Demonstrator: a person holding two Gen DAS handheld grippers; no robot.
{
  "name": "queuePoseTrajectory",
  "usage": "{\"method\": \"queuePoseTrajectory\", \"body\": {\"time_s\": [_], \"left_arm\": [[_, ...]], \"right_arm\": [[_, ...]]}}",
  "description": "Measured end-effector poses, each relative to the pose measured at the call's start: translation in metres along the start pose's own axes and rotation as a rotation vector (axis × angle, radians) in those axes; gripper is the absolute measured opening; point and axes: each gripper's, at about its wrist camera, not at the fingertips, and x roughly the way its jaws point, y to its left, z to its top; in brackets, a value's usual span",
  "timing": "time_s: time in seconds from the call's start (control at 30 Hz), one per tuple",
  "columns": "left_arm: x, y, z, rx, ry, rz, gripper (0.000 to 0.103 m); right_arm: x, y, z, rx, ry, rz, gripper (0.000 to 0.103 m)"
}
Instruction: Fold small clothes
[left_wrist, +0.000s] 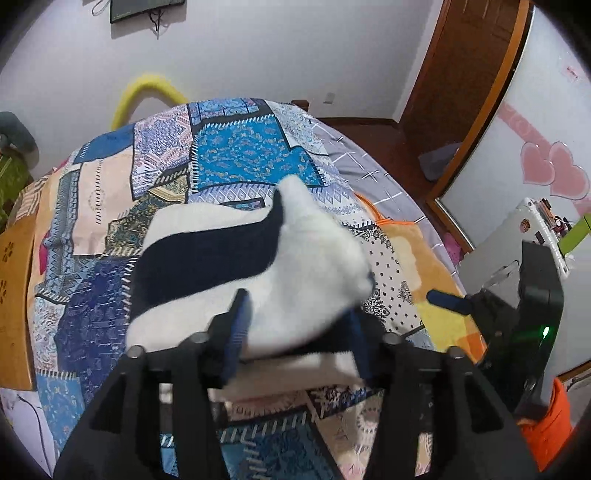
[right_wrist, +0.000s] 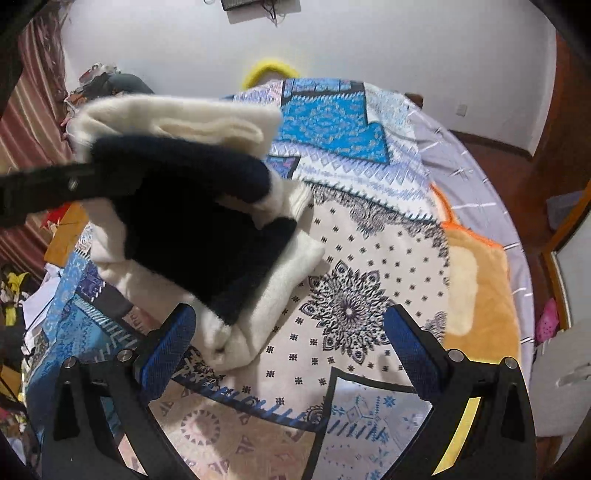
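Observation:
A small white and navy knit garment (left_wrist: 295, 258) lies on the patchwork bedspread (left_wrist: 236, 155). My left gripper (left_wrist: 295, 332) is shut on its near white part and lifts a fold over the rest. In the right wrist view the garment (right_wrist: 207, 229) sits at left, half folded, with the left gripper's arm (right_wrist: 44, 188) reaching in over it. My right gripper (right_wrist: 291, 350) is open and empty, just right of the garment above the bedspread (right_wrist: 351, 295). It also shows in the left wrist view (left_wrist: 447, 299) at right.
An orange and yellow blanket (left_wrist: 436, 280) lies at the bed's right edge, also in the right wrist view (right_wrist: 476, 288). A wooden board (left_wrist: 14, 295) is at left. A yellow hoop (left_wrist: 147, 92) stands behind the bed. A mirrored wardrobe (left_wrist: 517, 129) is at right.

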Motion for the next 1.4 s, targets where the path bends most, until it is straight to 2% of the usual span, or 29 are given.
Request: {"method": "queuePoseTrajectory", "body": {"time_s": [0.2,0.27,0.43,0.63,0.93,1.27,1.4], "left_arm": [[-0.034,0.015,-0.015,0.014,-0.074,0.048,0.077],[-0.04,0.024,-0.021,0.013,-0.088,0.072,0.079],[-0.037,0.053,-0.038,-0.019,-0.054,0.114,0.08],[-0.007,0.088,-0.064,-0.06,0.039,0.143,0.08],[0.035,0.125,-0.087,-0.126,0.134,0.15,0.08],[0.064,0.146,-0.096,-0.187,0.172,0.093,0.08],[0.066,0.145,-0.098,-0.171,0.158,0.103,0.085]], "right_arm": [[-0.021,0.007,0.004,-0.025,-0.031,-0.021,0.101],[-0.029,0.01,0.006,-0.035,-0.045,-0.022,0.101],[-0.043,0.017,0.017,-0.033,-0.076,-0.01,0.101],[-0.036,0.019,0.032,0.022,-0.07,0.026,0.101],[0.006,0.009,0.053,0.157,0.019,0.078,0.101],[0.057,-0.009,0.046,0.322,0.158,0.156,0.101],[0.067,-0.006,0.044,0.351,0.189,0.203,0.085]]}}
